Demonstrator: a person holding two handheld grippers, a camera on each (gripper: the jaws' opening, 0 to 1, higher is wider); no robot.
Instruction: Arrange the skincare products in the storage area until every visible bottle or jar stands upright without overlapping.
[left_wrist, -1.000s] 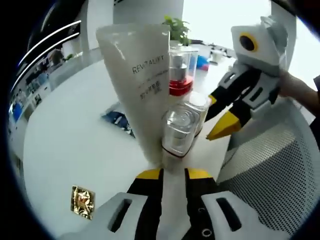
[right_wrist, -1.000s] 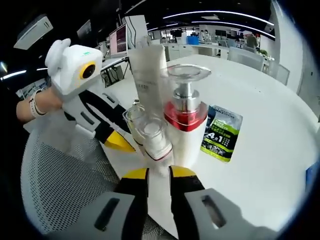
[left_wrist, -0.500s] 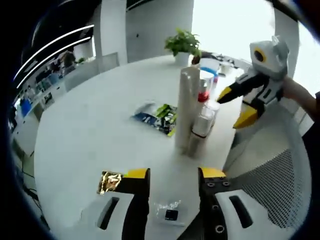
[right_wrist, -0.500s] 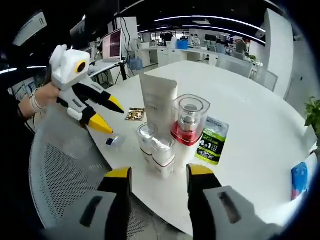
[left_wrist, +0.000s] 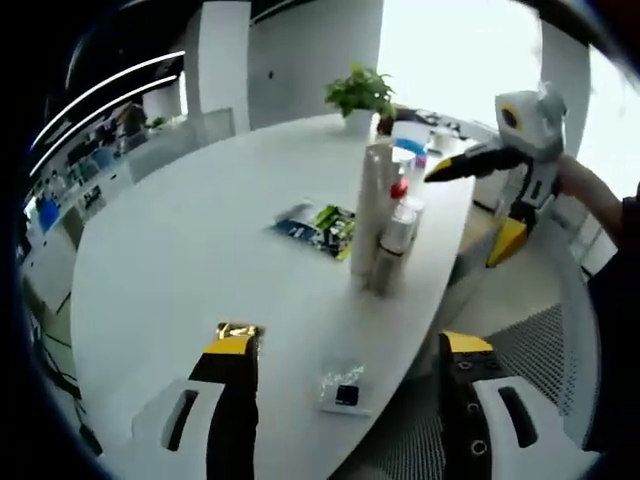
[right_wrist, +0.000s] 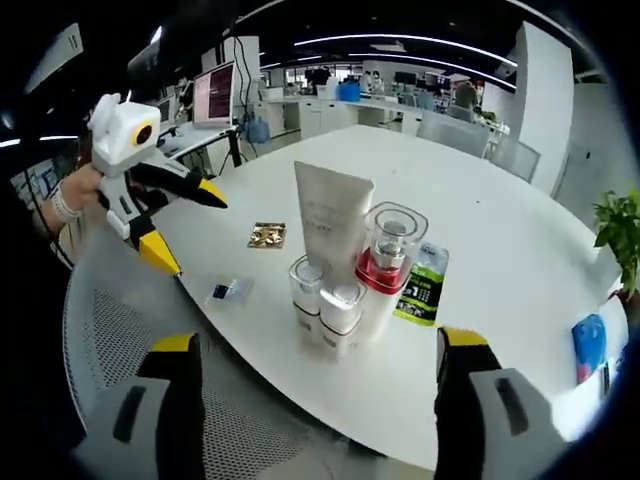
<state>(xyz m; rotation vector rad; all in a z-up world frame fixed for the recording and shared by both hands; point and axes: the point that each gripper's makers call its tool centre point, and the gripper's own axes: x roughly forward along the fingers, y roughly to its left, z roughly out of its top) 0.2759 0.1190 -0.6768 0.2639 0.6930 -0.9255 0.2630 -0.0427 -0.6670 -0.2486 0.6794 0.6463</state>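
Four skincare products standing upright in a tight cluster near the rounded front edge of the white tabletop (right_wrist: 520, 300): a tall white tube (right_wrist: 331, 215), a pump bottle with a red collar (right_wrist: 385, 262) just beside it, and two small clear-capped bottles (right_wrist: 327, 305) in front, closest to the edge. Touching or merely close, impossible to say. In the left gripper view, same cluster (left_wrist: 385, 225) seen edge-on, near the tabletop's right rim. Behind the cluster, flat on the surface, a green and dark sachet (right_wrist: 422, 287); off to one side a gold foil packet (right_wrist: 267, 235) and a small clear packet with a dark square (right_wrist: 228, 291), the latter near the edge. Wide bare surface beyond the cluster toward the far side. Below the edge, a mesh chair (right_wrist: 110, 330). Left gripper (right_wrist: 170, 215) held in a hand off the tabletop, fingers spread wide, gripping nothing. Right gripper (left_wrist: 490, 200) likewise spread and empty, raised just beside the cluster.
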